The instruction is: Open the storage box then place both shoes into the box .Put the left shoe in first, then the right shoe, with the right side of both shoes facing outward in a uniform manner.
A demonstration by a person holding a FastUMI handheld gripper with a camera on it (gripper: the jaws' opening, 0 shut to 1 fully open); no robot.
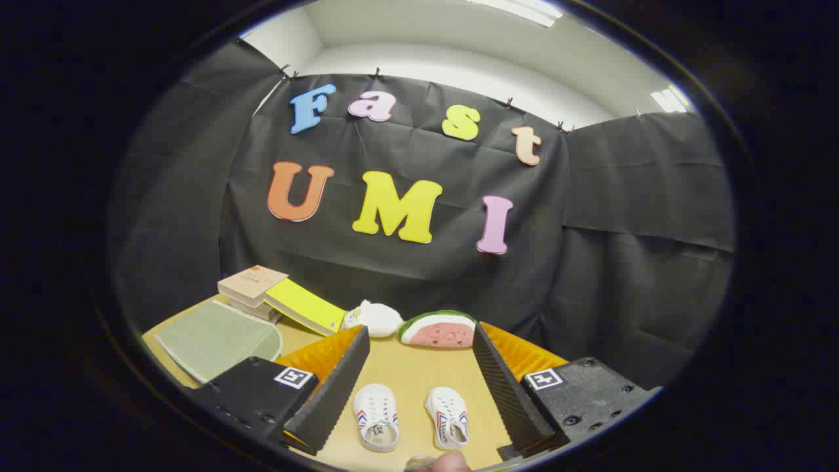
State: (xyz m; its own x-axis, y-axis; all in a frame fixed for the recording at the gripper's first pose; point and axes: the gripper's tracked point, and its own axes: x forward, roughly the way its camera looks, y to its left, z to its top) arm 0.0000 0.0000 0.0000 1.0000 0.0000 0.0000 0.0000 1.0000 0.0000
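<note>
My fingers [328,393] are spread wide, grasping nothing, and my tongs [419,387] frame two white shoes [376,417] [448,417] lying side by side on the table [413,367]. Beyond them sit a watermelon toy [439,329], a white plush [375,318] and stacked books [252,288].

The claw [419,393] hangs wide open over the tan surface [406,367], gripping nothing. Two small white shoes [375,417] [448,417] lie side by side between its fingers. Beyond them sit a watermelon slice [439,329], probably a soft toy, and stacked books [252,288].
</note>
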